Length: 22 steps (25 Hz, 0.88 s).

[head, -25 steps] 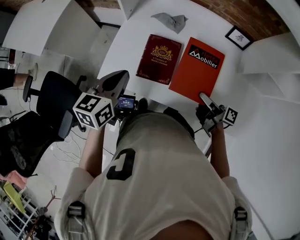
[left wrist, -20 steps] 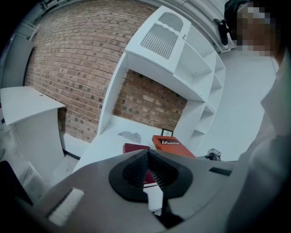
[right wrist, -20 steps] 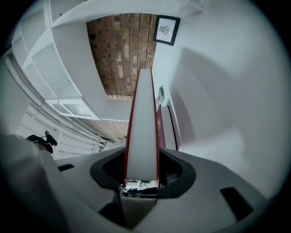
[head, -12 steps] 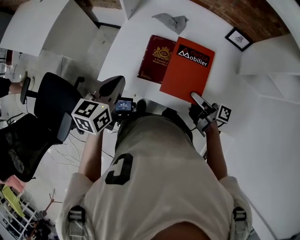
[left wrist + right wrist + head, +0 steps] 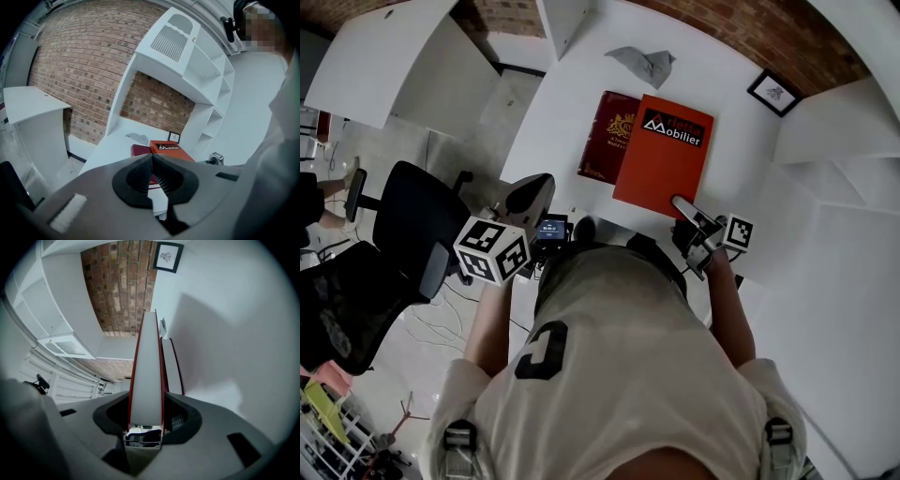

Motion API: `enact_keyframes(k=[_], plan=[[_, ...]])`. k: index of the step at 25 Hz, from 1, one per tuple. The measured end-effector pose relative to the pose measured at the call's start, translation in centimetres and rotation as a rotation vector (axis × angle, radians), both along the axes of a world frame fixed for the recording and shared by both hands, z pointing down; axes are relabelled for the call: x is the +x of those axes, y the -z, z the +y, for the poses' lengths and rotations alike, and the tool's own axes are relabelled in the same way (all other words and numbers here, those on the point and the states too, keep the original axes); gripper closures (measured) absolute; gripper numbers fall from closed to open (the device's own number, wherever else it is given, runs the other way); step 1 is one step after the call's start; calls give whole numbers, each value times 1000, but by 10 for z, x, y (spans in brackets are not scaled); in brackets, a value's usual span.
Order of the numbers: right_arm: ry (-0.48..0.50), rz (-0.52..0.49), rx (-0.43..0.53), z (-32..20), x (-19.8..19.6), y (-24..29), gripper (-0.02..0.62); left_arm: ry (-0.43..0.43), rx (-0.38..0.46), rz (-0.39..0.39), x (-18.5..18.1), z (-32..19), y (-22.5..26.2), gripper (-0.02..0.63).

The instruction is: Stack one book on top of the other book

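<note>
My right gripper (image 5: pixel 146 416) clamps the orange book (image 5: pixel 662 155), partly overlapping the maroon book (image 5: pixel 602 141) at upper centre; next I'd shift it left, squared (left gripper (image 5: pixel 152 159) pinched closed, empty).

A crumpled grey cloth (image 5: pixel 643 64) lies at the far end of the white table (image 5: pixel 558 122). A small black-framed picture (image 5: pixel 772 92) leans near the red brick wall (image 5: pixel 741 33). A black office chair (image 5: pixel 403 225) stands on the floor beside the table.
</note>
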State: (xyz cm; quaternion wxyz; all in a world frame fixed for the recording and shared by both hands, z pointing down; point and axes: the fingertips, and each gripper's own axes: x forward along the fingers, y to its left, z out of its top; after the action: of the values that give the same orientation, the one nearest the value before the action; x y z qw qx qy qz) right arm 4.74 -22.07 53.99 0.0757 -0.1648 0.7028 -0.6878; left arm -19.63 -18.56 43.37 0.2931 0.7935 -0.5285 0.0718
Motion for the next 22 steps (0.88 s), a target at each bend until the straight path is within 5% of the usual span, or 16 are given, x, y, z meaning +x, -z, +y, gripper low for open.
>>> enact_keyframes(k=[22], plan=[[80,218,12,-12,-16,-31,419,-21,-19,-25,8,-4,-2,603]])
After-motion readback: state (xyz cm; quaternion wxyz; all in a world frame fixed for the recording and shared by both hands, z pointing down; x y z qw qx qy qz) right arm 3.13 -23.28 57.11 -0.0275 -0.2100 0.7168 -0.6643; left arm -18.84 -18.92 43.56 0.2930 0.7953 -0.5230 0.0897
